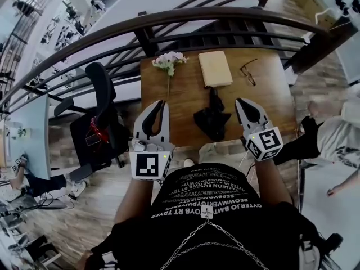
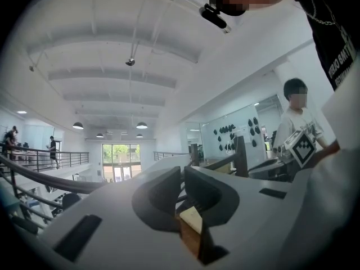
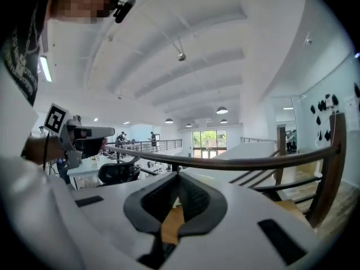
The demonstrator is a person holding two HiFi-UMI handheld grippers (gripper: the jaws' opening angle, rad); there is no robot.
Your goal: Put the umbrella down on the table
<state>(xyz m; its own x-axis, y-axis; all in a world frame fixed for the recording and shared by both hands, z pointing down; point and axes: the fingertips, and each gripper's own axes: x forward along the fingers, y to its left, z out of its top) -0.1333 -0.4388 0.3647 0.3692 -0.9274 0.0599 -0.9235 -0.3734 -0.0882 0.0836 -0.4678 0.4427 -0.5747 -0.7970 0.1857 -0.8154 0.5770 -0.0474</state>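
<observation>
Head view: the black umbrella [image 1: 212, 117] lies folded on the wooden table [image 1: 275, 94] at frame centre, below a tan notebook [image 1: 215, 68]. The left gripper [image 1: 159, 106] and the right gripper [image 1: 243, 103] sit on either side of it, and neither holds it.

Left gripper view: the jaws are clenched together with nothing between them.

Right gripper view: the jaws are pressed together and empty, with a curved railing [image 3: 236, 163] crossing mid-frame.

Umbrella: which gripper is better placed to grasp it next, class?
Right, probably: the right gripper sits just beside the umbrella on the table, while the left gripper is farther off.
</observation>
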